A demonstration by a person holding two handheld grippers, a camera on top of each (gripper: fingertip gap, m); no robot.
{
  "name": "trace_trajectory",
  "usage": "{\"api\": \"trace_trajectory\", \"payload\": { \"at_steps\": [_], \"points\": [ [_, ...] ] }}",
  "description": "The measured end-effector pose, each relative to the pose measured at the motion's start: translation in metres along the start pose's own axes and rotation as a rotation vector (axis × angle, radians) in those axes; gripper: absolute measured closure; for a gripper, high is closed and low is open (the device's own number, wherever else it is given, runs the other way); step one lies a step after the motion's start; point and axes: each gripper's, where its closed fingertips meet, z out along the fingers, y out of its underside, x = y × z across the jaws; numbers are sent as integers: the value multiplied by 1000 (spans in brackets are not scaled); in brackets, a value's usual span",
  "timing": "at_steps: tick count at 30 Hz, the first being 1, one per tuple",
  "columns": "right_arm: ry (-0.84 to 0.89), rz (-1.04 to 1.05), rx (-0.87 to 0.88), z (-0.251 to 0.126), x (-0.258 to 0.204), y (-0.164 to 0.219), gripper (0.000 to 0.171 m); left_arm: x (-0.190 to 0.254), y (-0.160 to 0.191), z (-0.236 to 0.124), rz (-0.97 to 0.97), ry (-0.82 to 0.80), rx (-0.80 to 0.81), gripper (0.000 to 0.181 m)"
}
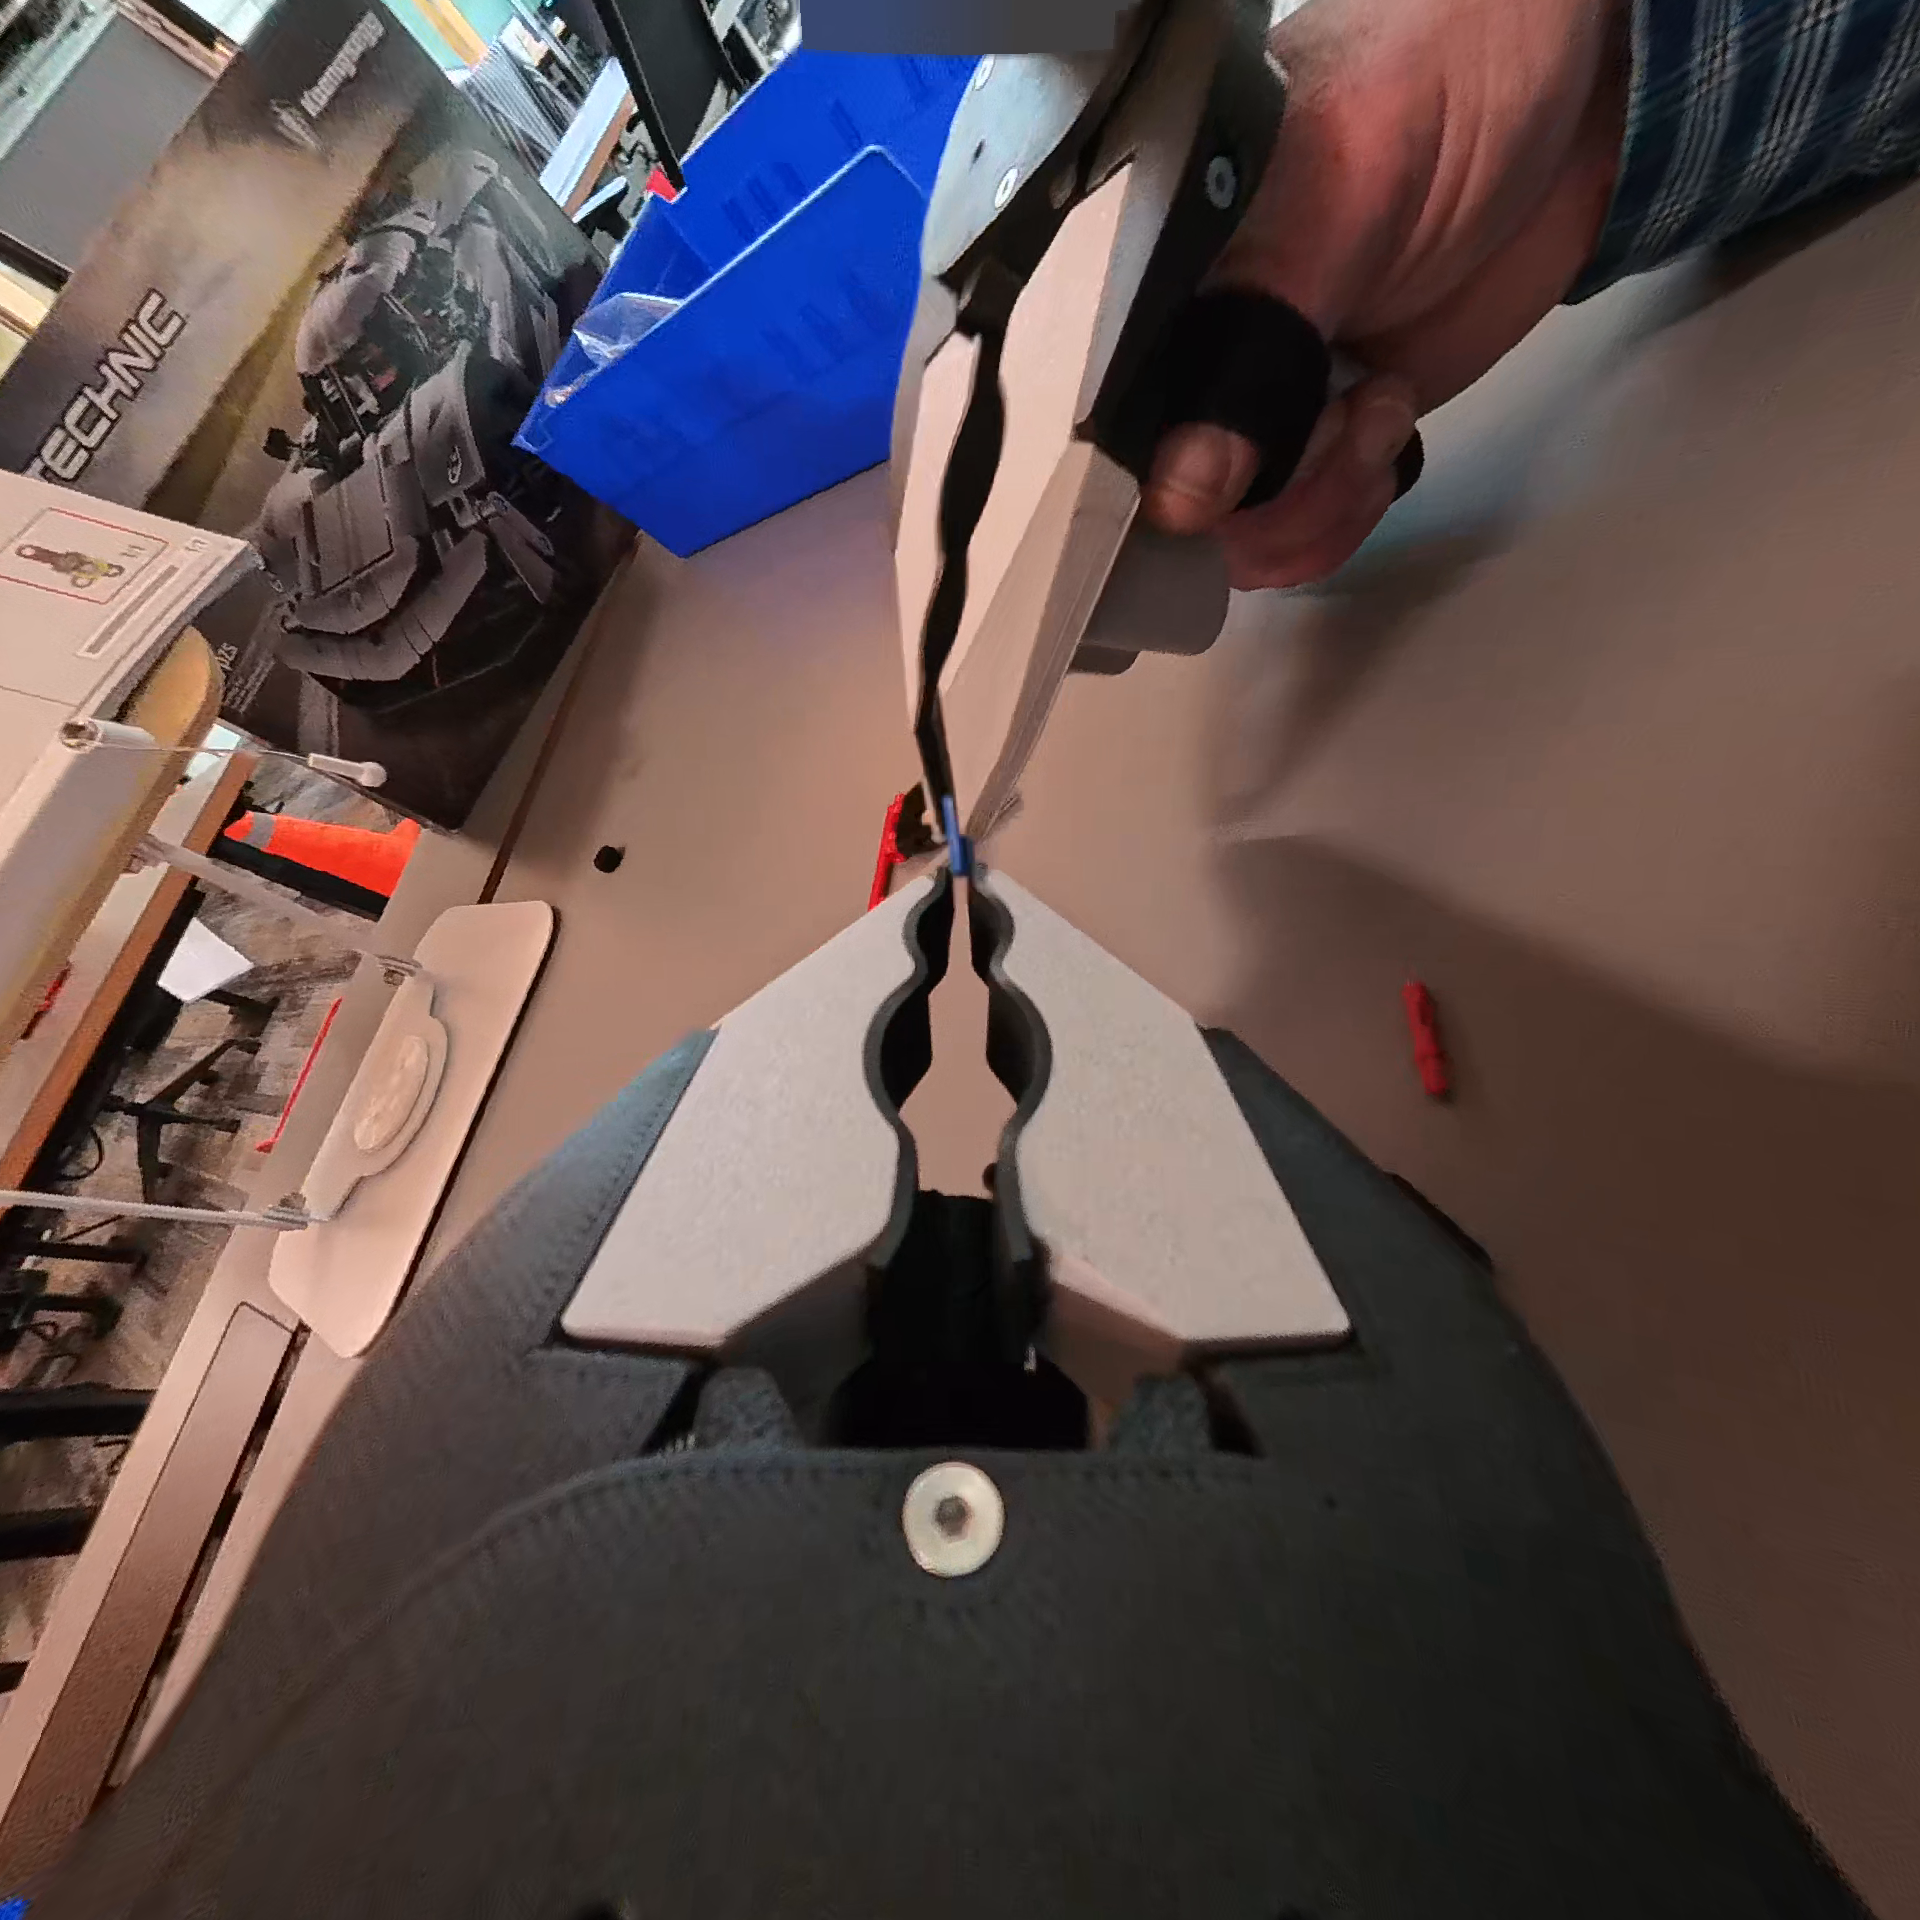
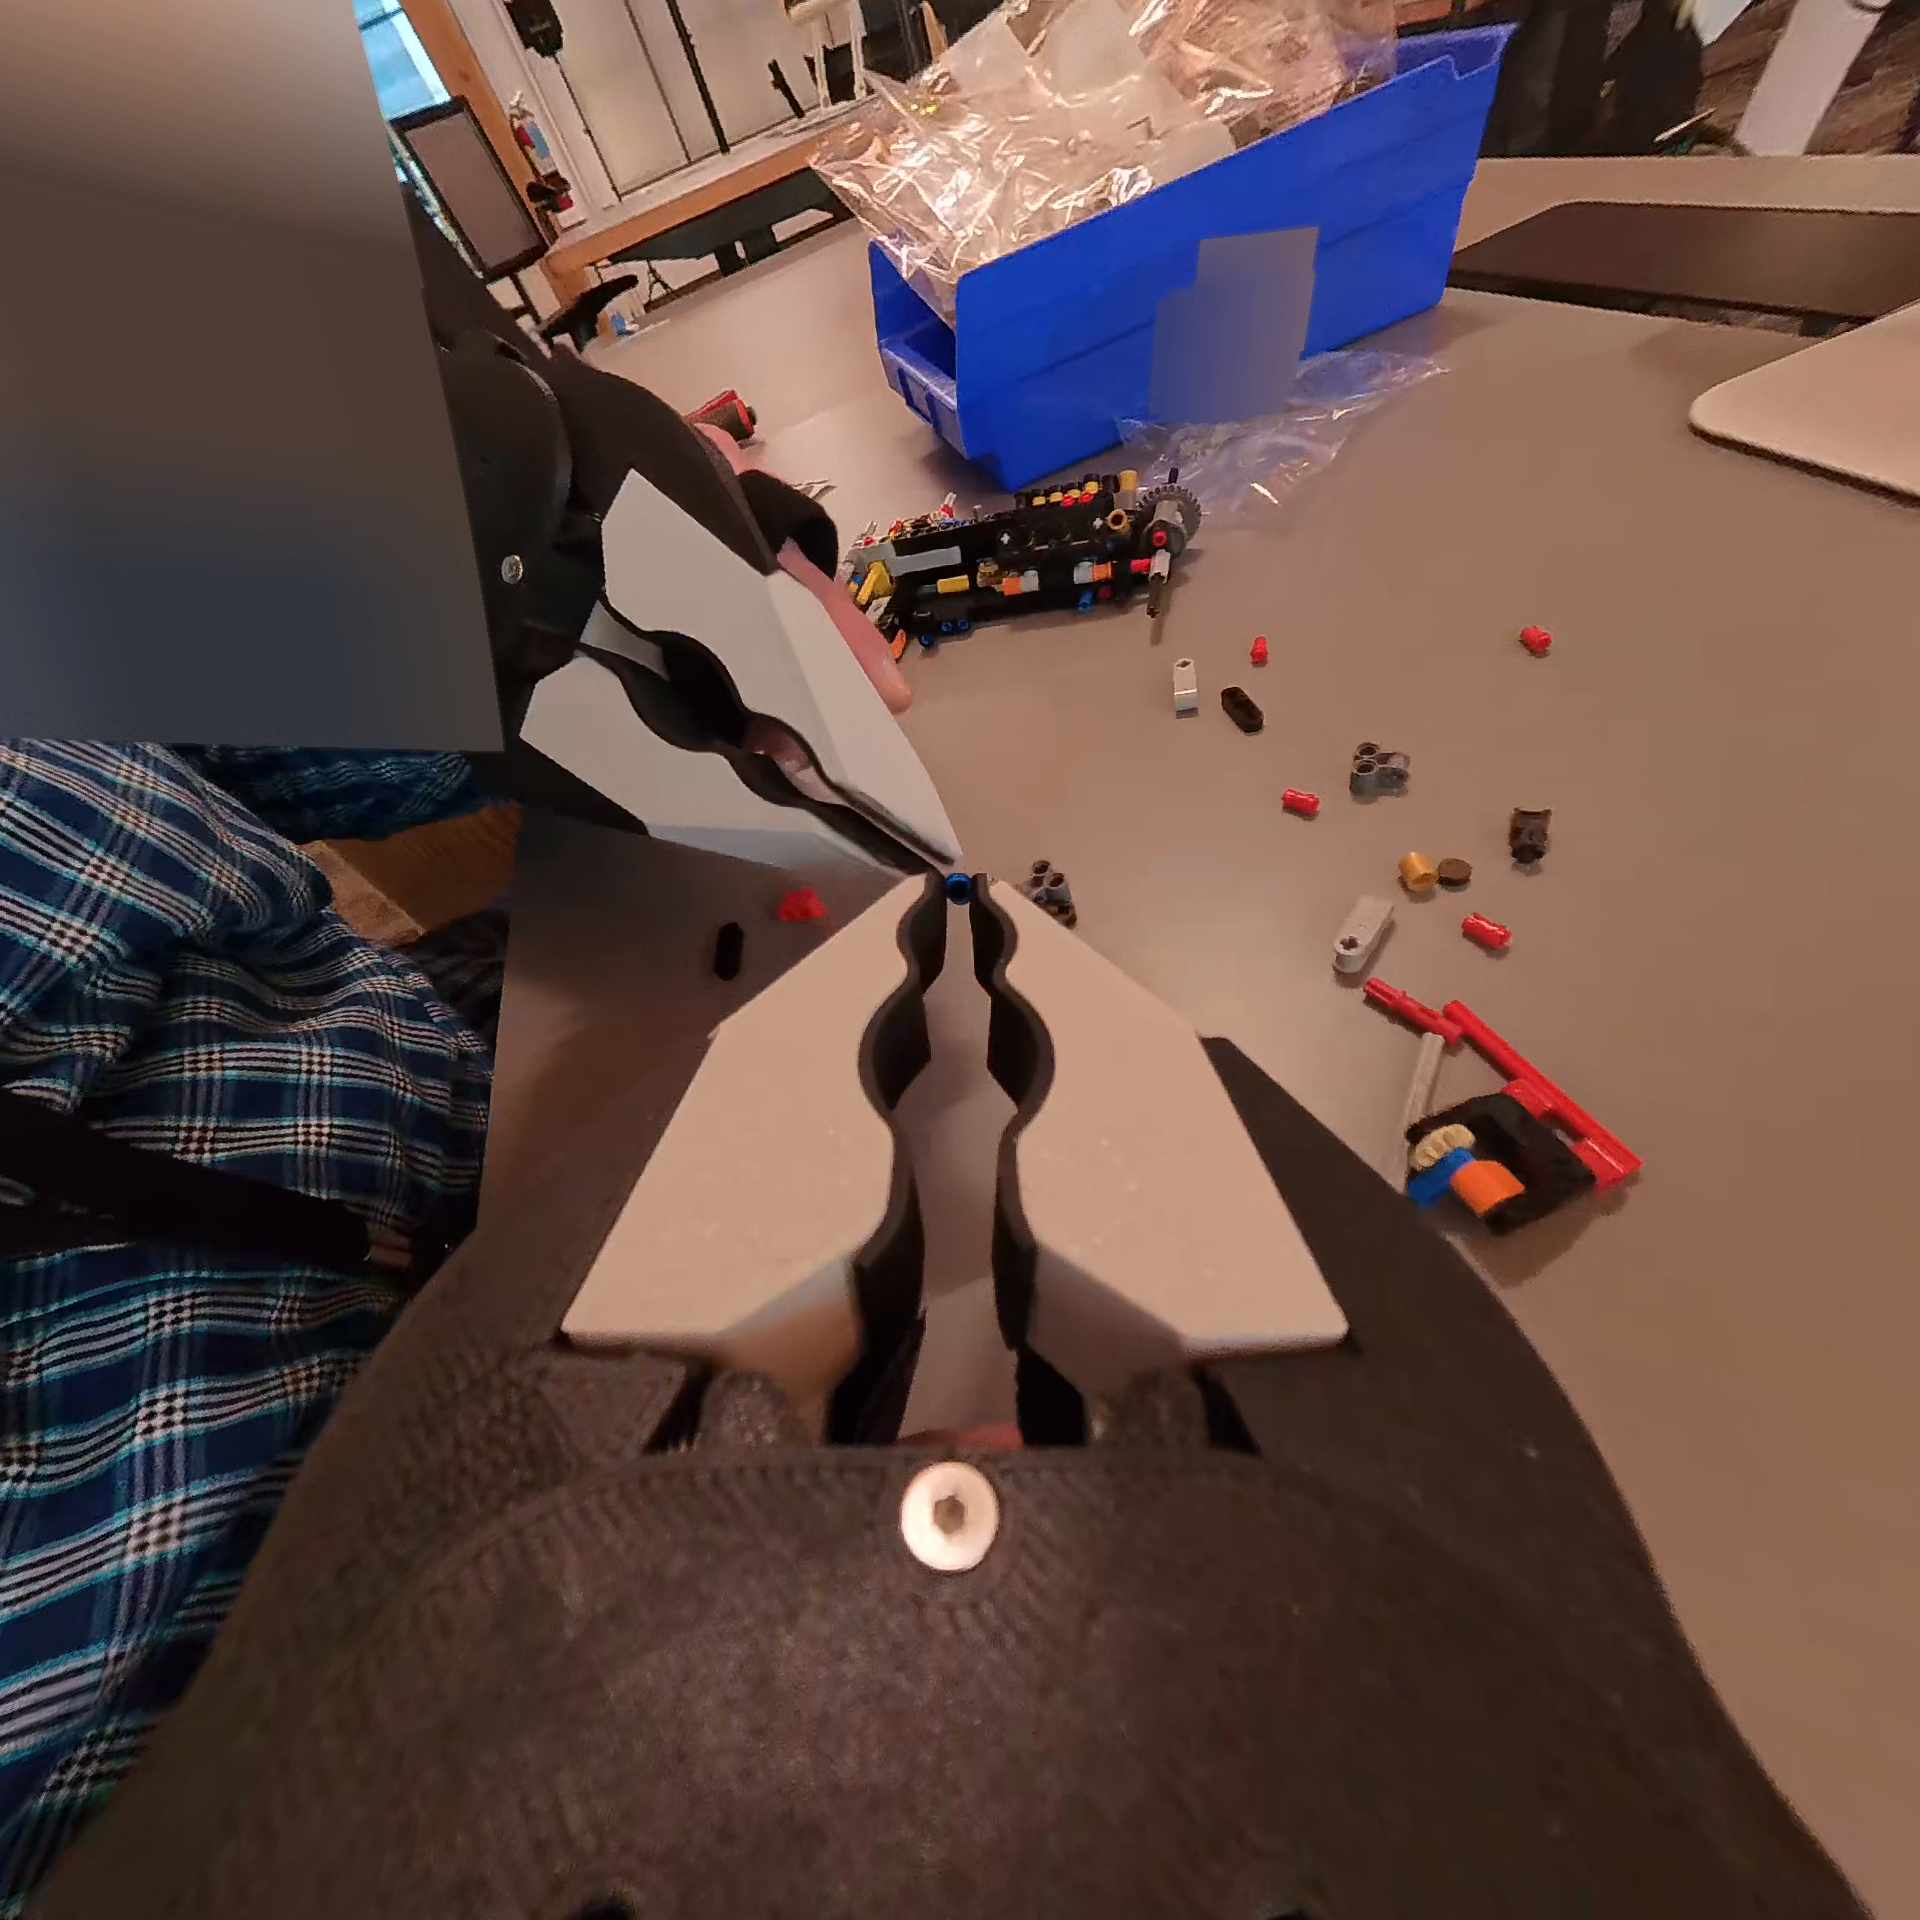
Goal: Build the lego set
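The small blue pin sits in the air above the table, right where the two tools meet tip to tip. In the left wrist view its long axis runs on from the left gripper toward the right gripper, so both tips touch it, neither nearer than the other. The left tongs look clamped on one end; the right tongs, seen in their own view with the pin's round end between the tips, look pinched on the other. Which one truly bears it I cannot tell. The pin is hard, smooth plastic, tiny and round, so it may roll or slip. The half-built black frame lies well apart, near the blue bin, among scattered loose pieces
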Motion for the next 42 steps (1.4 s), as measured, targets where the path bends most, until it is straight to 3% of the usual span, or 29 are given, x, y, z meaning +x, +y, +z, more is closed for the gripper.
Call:
{"api": "trace_trajectory", "payload": {
  "at_steps": [5, 11, 19, 24, 26, 34, 42],
  "points": [
    [117, -7, -7, -30, 29, 5, 169, -9, 19, 15, -36, 53, -99, 155],
    [243, 8, -52, -63, 62, 25, 169, -28, 28, 65, -42, 143, -171, 137],
    [228, 22, -102, -68, 64, 34, 170, -22, 50, 111, -135, 343, -304, 131],
    [218, 17, -94, -68, 62, 33, 170, -14, 48, 118, -253, 449, -310, 134],
    [219, 13, -99, -67, 62, 33, 169, -11, 46, 120, -277, 475, -299, 142],
    [213, 4, -113, -66, 60, 35, 169, -9, 44, 113, -269, 448, -288, 154],
    [200, -1, -110, -66, 57, 35, 170, -20, 57, 78, -300, 392, -314, 143]
  ]
}}
